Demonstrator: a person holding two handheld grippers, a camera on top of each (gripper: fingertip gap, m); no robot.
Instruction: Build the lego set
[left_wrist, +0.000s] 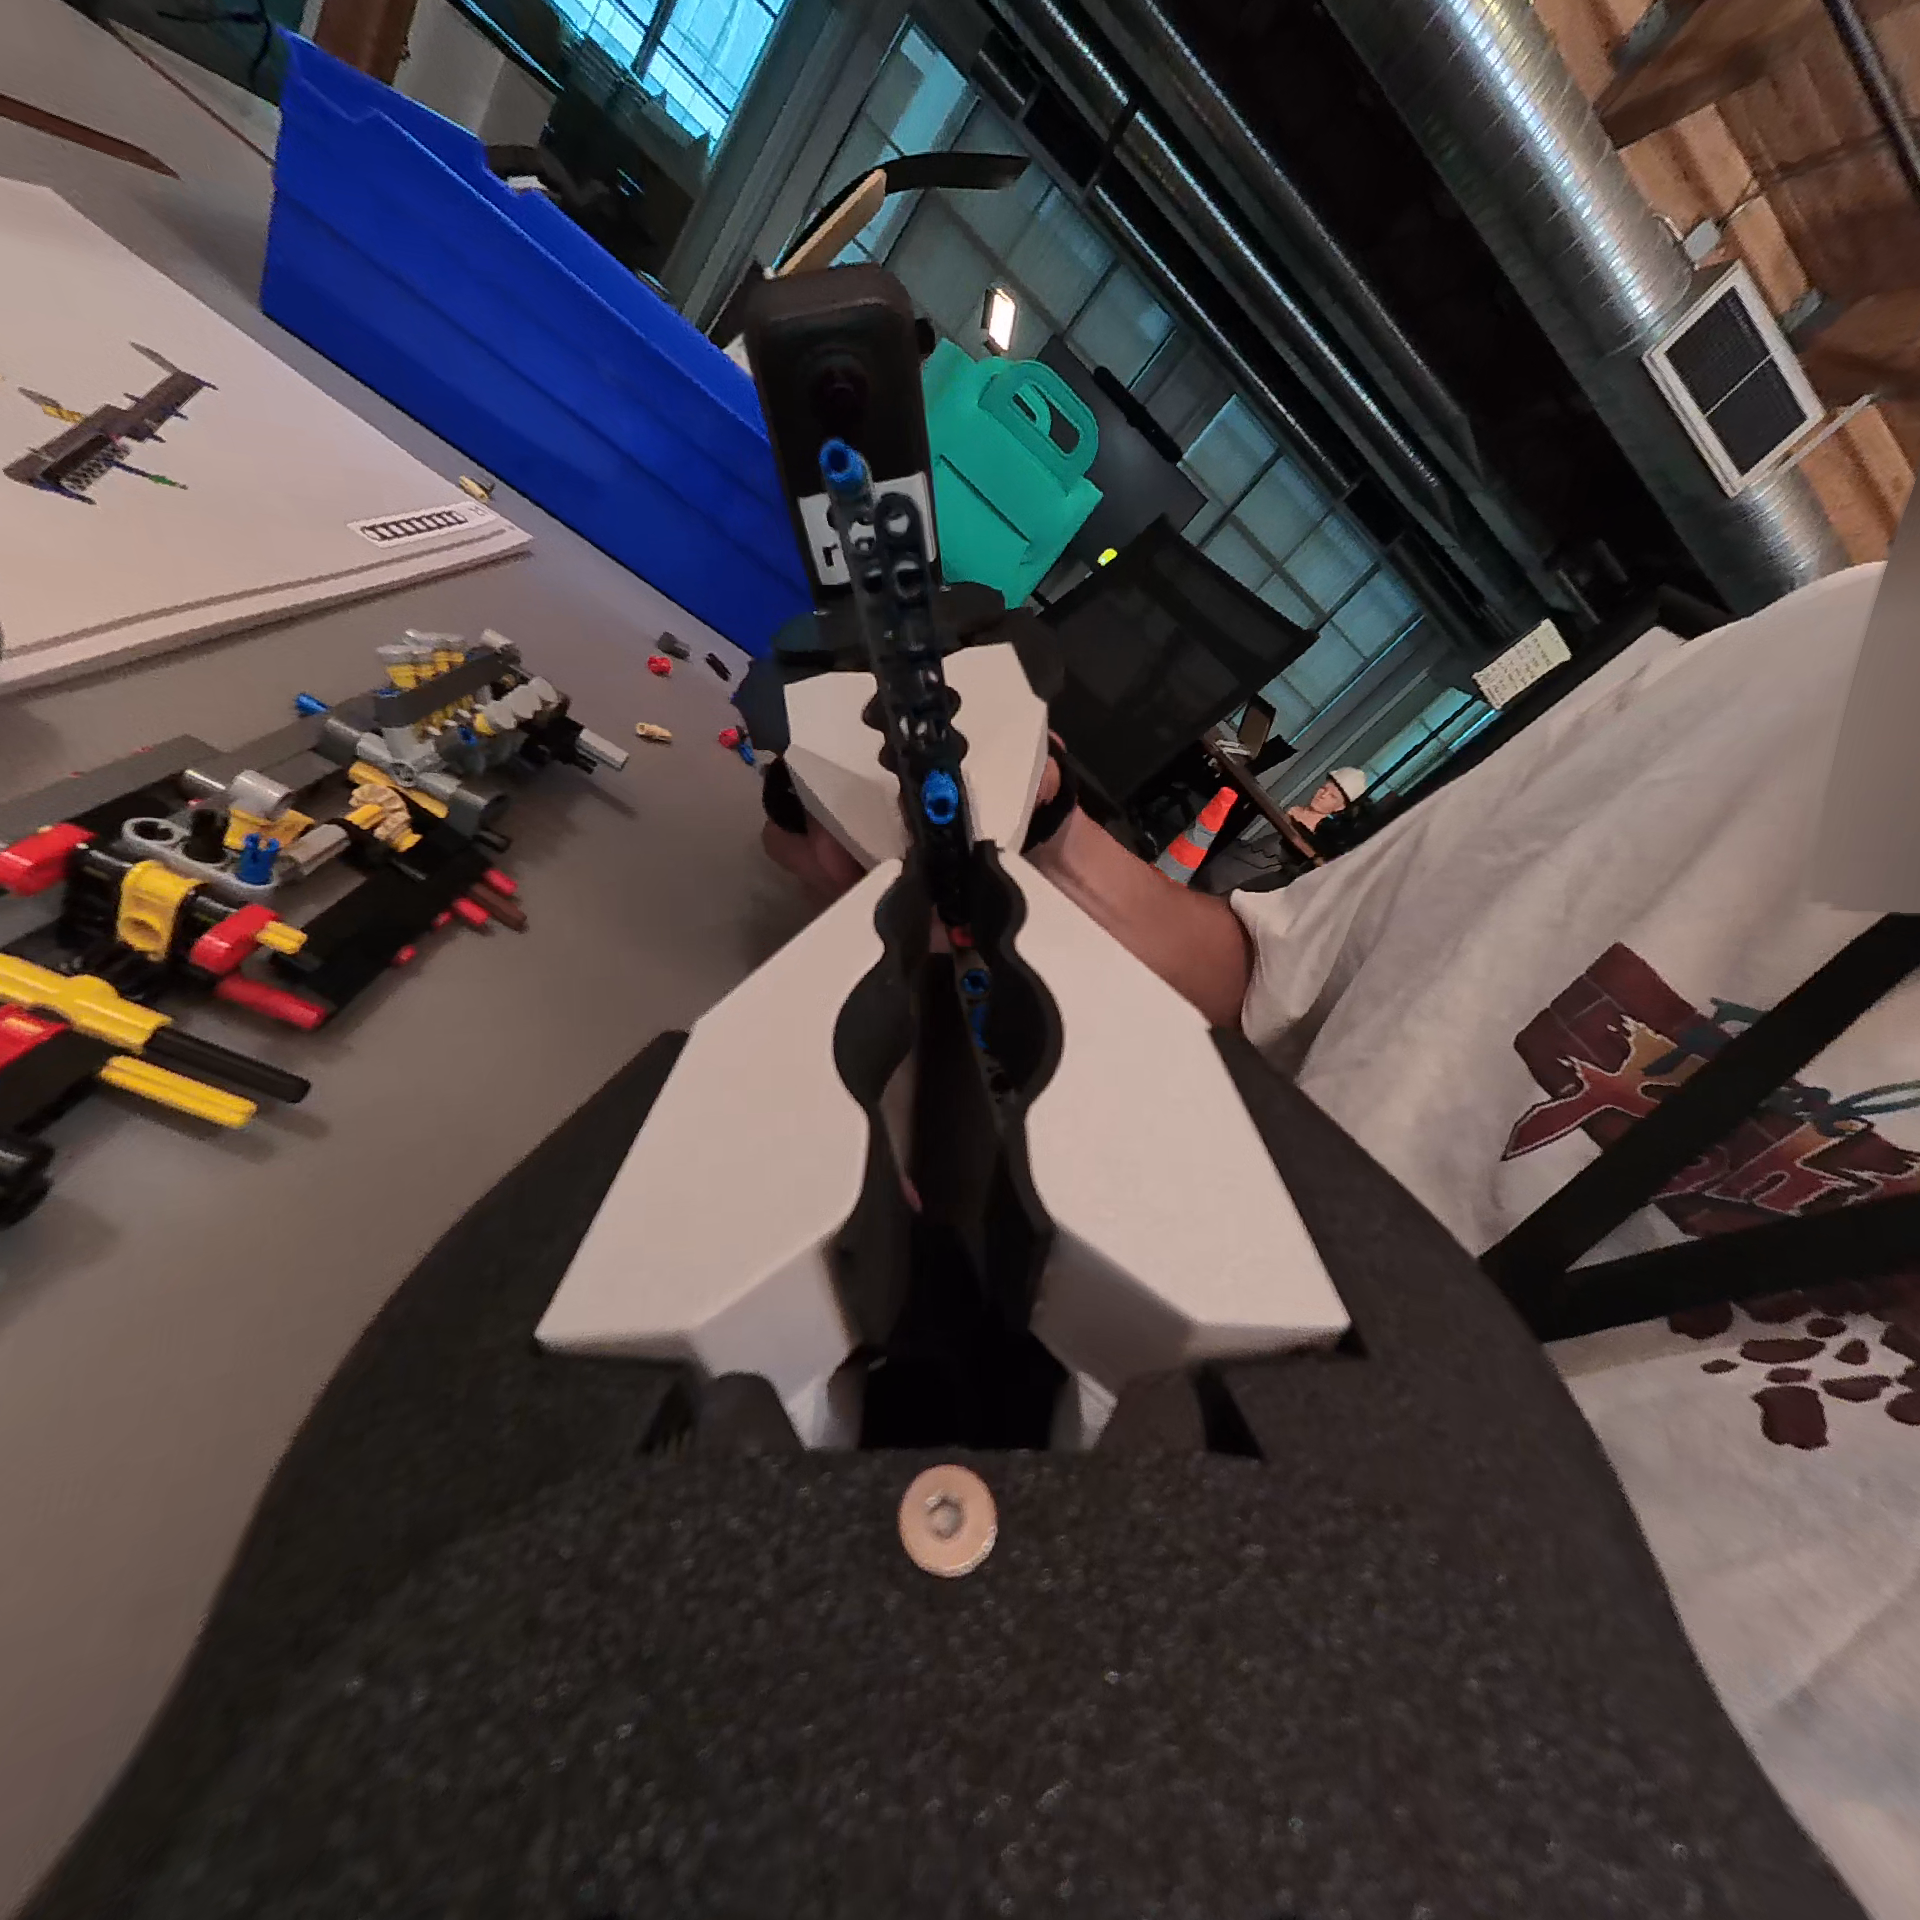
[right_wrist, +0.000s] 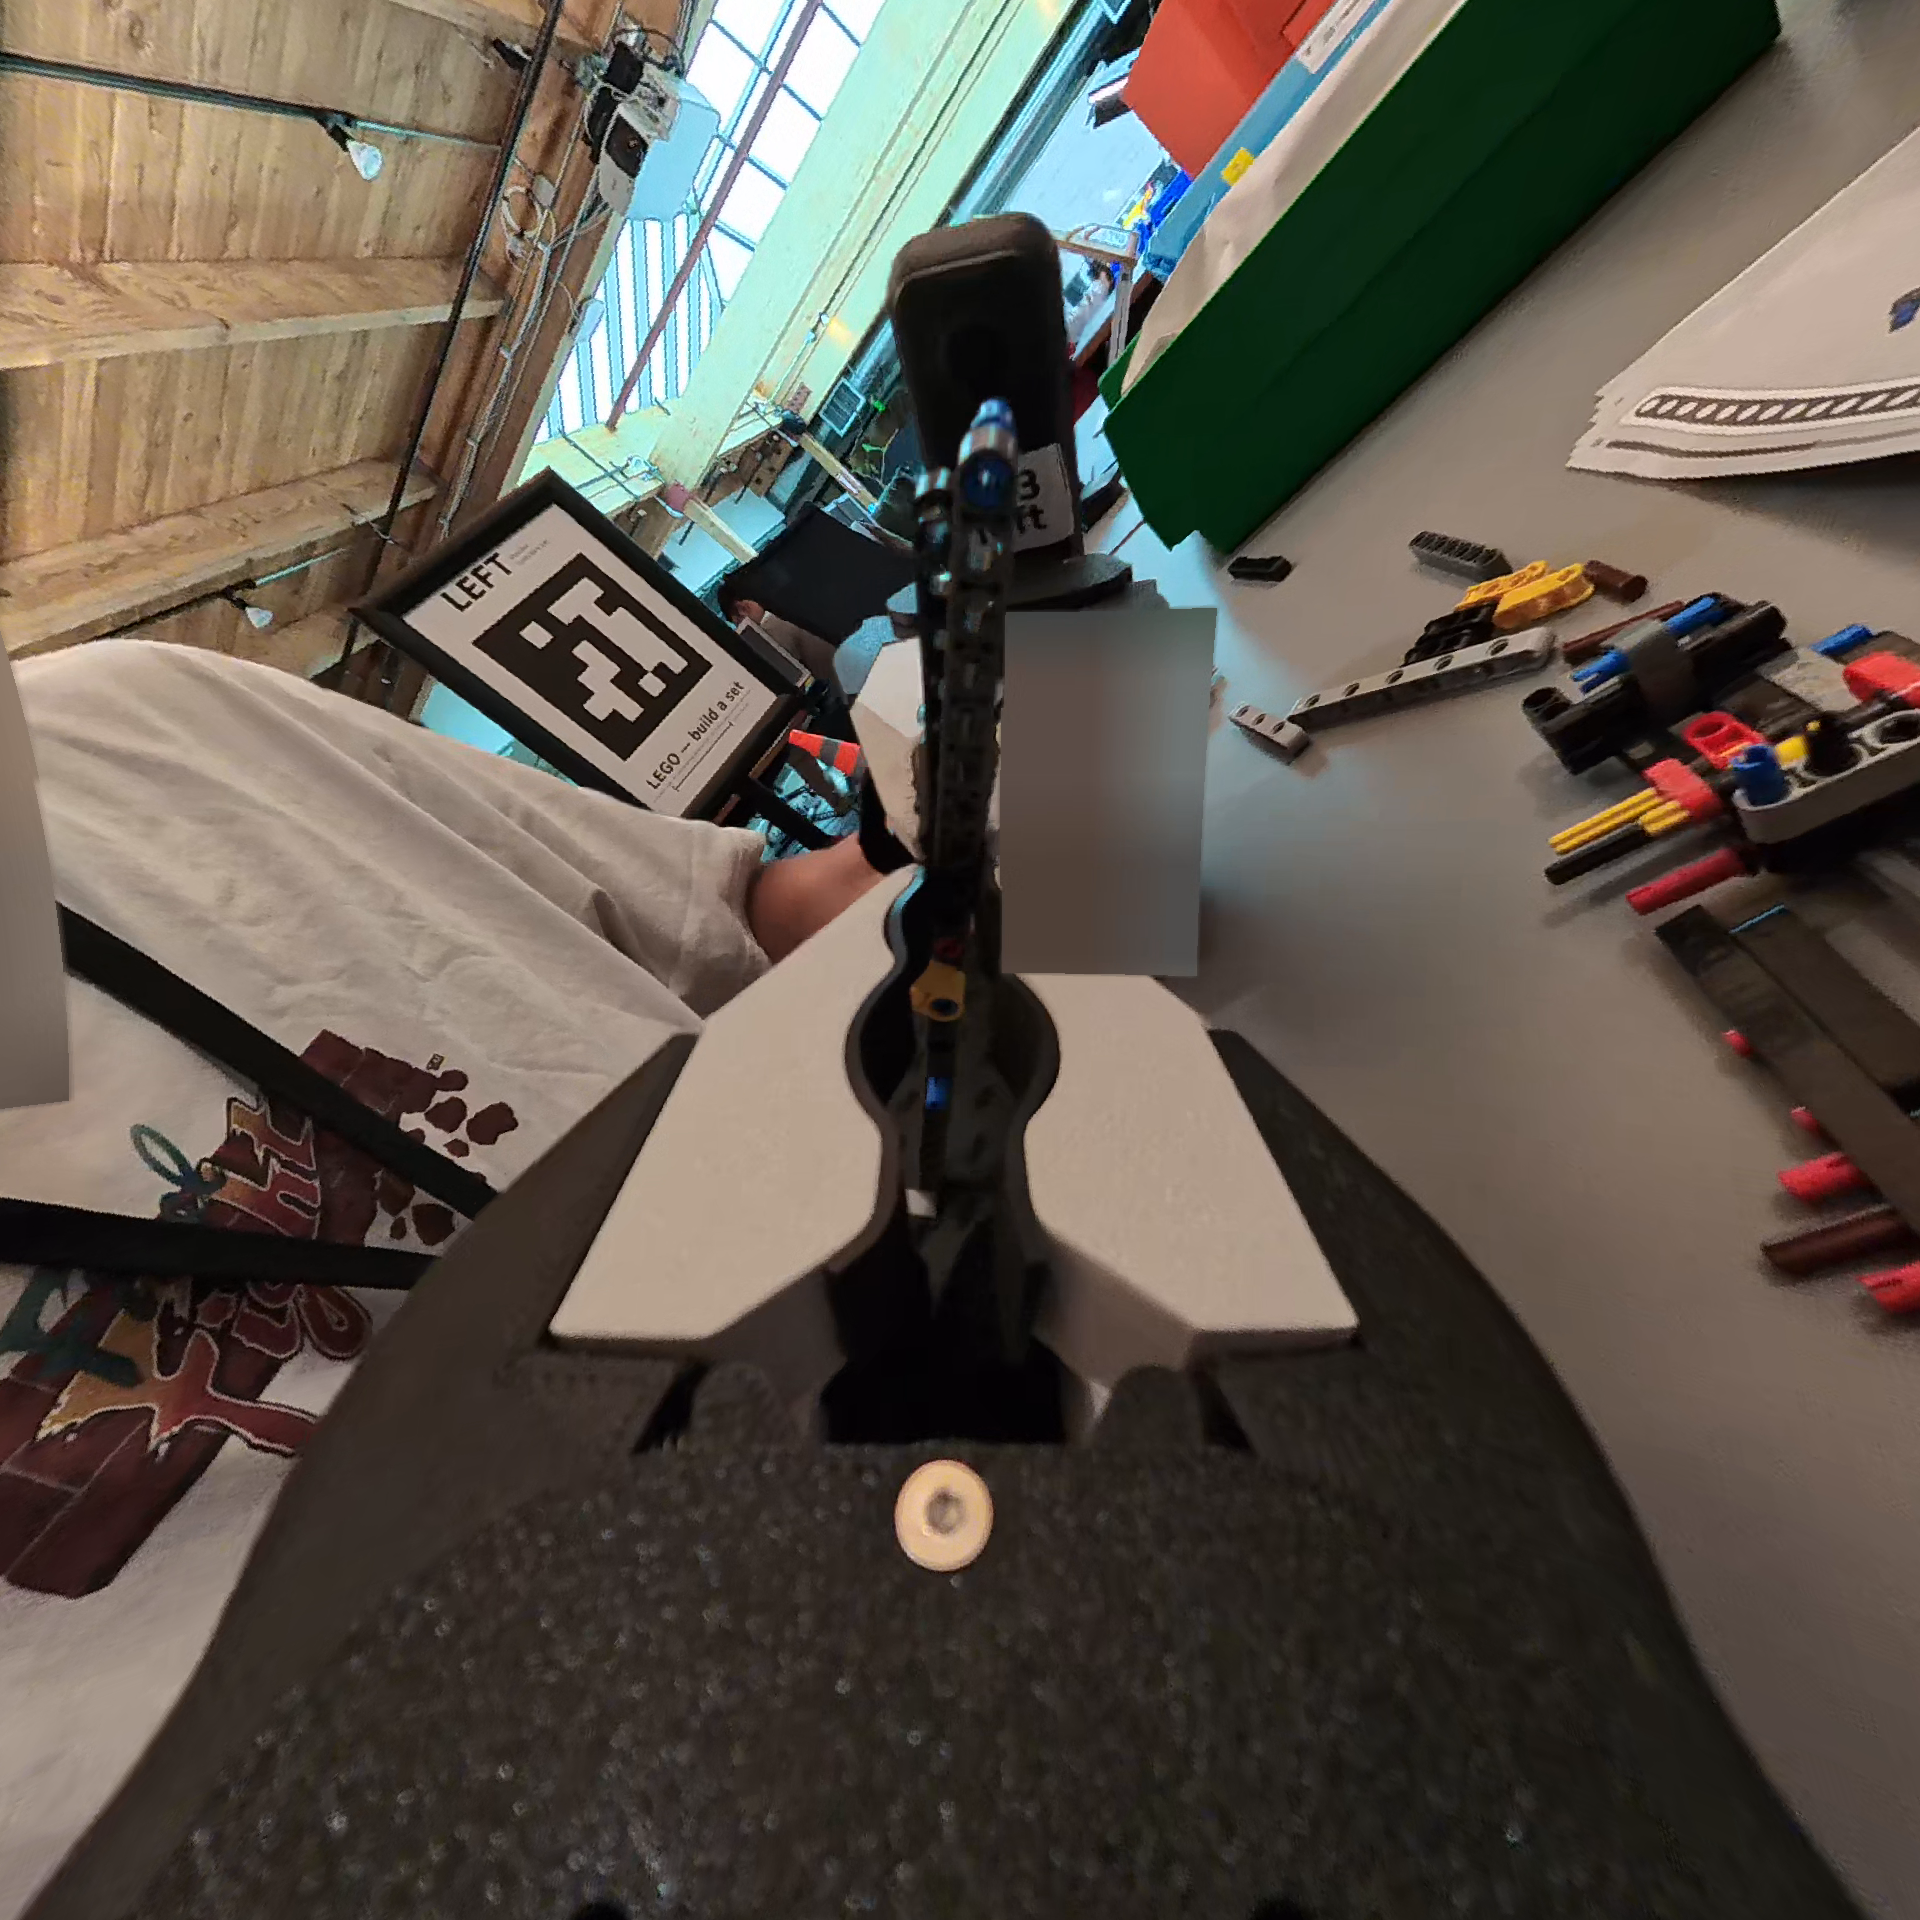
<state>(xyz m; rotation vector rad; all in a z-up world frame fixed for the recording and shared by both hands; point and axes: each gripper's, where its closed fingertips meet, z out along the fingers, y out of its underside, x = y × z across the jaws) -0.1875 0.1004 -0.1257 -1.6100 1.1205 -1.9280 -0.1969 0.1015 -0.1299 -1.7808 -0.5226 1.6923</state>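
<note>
Above the grey tabletop (left_wrist: 436, 1195): two hand-held tongs meet nose to nose, both pinching one long black lego beam (left_wrist: 914, 665) held in the air.
Far left, left wrist view: a white instruction booklet (left_wrist: 239, 520) lies open on the tabletop, with a blue bin (left_wrist: 499, 312) behind it.
Left, same view: a partly built lego model (left_wrist: 208, 862) in black, yellow, red and grey rests on the tabletop, loose small pieces (left_wrist: 665, 686) scattered just beyond it.
Centre, left tongs (left_wrist: 940, 935): pressed together on the near end of the beam, which runs away along the fingers and carries blue pins (left_wrist: 940, 795).
Beyond them: the right tongs (left_wrist: 914, 748) face the camera, closed on the same beam farther along, a black camera (left_wrist: 836, 374) mounted above them.
Right, same view: a person's forearm (left_wrist: 1132, 894) and white printed shirt (left_wrist: 1558, 883).
Left, right wrist view: the same shirt, a black strap across it, and a framed marker sign (right_wrist: 592, 655) behind.
Centre, right tongs (right_wrist: 951, 925): clamped on the beam, a yellow connector (right_wrist: 940, 987) visible between the fingers.
Right, same view: a loose grey beam (right_wrist: 1392, 691), the model and red and yellow axles (right_wrist: 1621, 831) lie on the tabletop, a green box (right_wrist: 1403, 270) behind.
</note>
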